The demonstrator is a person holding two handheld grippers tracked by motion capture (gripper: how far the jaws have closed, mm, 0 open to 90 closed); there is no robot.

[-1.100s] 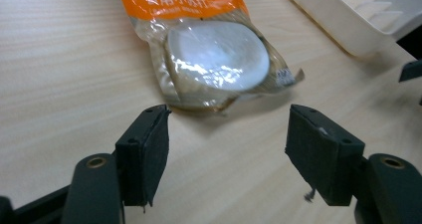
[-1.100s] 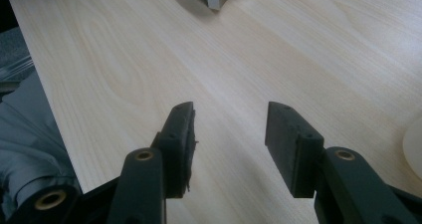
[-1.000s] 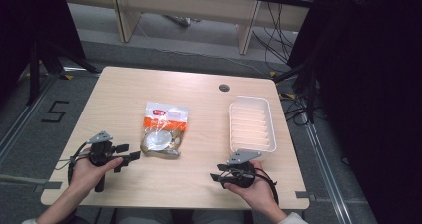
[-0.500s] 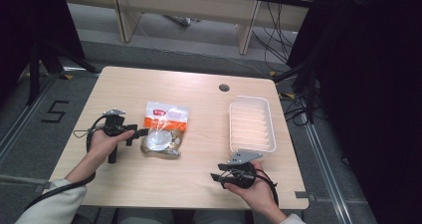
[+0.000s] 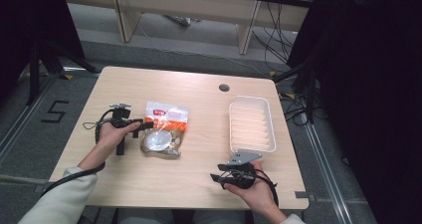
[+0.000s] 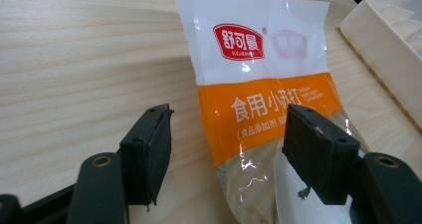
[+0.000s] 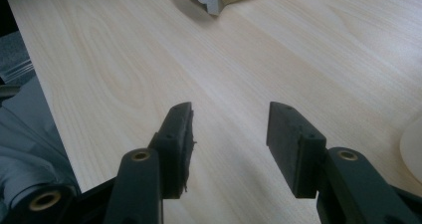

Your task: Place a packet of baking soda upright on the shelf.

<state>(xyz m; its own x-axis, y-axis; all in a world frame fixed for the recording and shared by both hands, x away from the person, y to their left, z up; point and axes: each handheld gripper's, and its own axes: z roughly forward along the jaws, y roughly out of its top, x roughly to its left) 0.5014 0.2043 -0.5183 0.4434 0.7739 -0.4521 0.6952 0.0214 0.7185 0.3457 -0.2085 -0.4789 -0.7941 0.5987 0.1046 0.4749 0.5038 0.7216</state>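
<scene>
High view — pale wood table [image 5: 199, 184] — grey floor [image 5: 30, 129]

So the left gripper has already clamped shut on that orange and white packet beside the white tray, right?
Not quite. The left gripper is at the orange and white packet, but its jaws stand open, one on each side of the packet's edge without pressing it, as the left gripper view shows. The packet does lie beside the white tray.
</scene>
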